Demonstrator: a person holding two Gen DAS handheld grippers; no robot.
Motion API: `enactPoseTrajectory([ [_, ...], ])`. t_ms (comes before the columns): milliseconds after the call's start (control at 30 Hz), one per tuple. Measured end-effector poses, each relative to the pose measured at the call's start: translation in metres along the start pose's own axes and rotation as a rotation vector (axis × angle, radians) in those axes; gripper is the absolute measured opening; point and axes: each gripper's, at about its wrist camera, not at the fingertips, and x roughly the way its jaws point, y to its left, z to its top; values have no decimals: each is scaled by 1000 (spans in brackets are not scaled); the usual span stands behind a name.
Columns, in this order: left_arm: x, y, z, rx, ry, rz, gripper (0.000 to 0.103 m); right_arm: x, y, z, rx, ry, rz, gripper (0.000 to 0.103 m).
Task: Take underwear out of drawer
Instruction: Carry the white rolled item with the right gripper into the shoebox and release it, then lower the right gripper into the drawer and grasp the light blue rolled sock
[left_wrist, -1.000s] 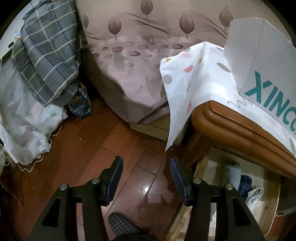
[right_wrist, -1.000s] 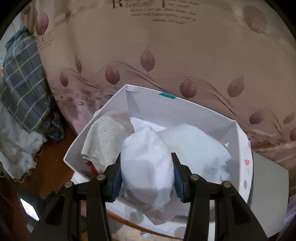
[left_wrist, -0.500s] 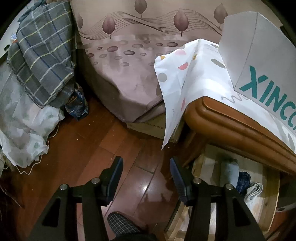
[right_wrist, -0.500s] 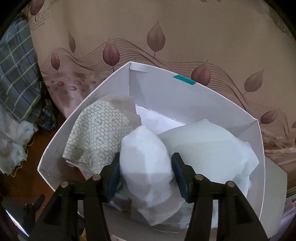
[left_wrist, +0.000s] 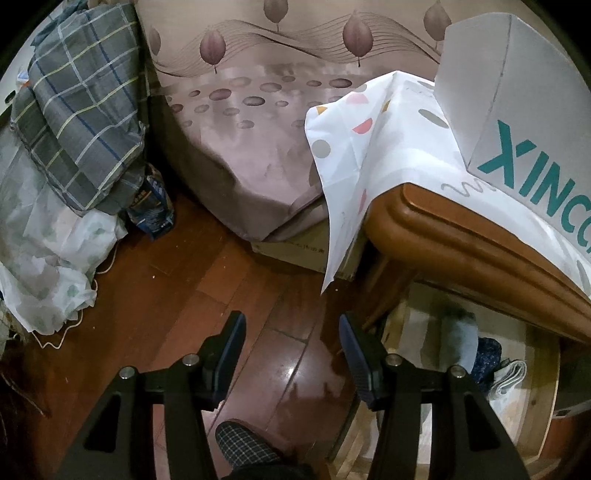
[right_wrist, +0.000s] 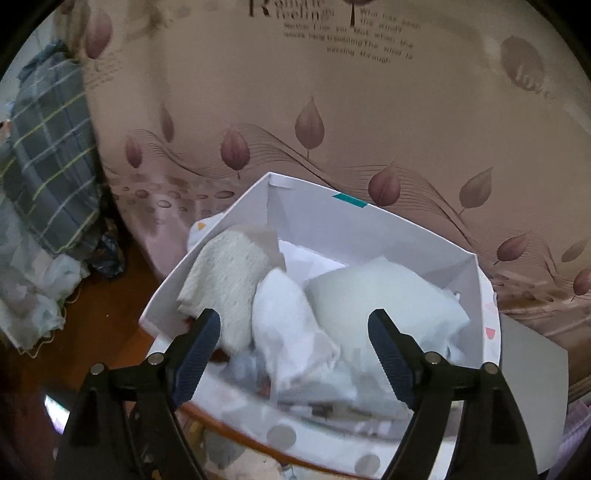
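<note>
Right wrist – hand-held gripper (right_wrist: 293, 334) opening, downward-tilted

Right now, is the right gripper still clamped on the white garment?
No: the right gripper is opening, and its pads stand clear on either side of the white garment, which lies in the box.

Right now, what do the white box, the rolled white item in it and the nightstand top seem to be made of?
White box: thin matte cardboard, judging by its creased corners and flat walls. Rolled white item: soft fabric, wrinkled and slumped; likely cotton, unconfirmed. Nightstand top: glossy varnished wood, with a rounded orange-brown edge catching highlights.
</note>
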Motion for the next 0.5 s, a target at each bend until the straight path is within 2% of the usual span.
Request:
enactPoseTrajectory([
  [267, 4, 0, -1, -8, 21, 1, 54, -39, -2, -79, -104, 14, 77, 81],
  [367, 4, 4, -1, -28, 23, 2, 54, -35, -6, -117, -130, 64, 86, 82],
  [500, 5, 11, 0, -62, 29, 8, 54, -10, -9, -164, -171, 156, 91, 82],
])
